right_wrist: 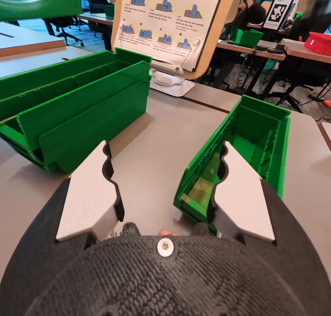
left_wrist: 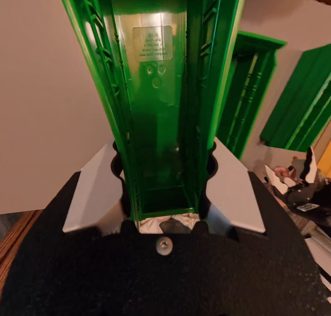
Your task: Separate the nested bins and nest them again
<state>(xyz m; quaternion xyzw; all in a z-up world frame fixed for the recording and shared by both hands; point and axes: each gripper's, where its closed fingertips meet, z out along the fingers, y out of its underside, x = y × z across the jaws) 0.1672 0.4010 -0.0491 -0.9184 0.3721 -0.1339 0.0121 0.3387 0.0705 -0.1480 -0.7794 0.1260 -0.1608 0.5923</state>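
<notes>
Left gripper (left_wrist: pixel 163 165) clenched on long green plastic bin (left_wrist: pixel 154 101), raised; right gripper (right_wrist: pixel 165 180) released above grey table (right_wrist: pixel 161 128).

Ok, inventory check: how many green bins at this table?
4: a lifted bin clamped in the left gripper, a rear bin and front bin together at the table's left, a lone bin at its right. Others could be nested unseen.
</notes>
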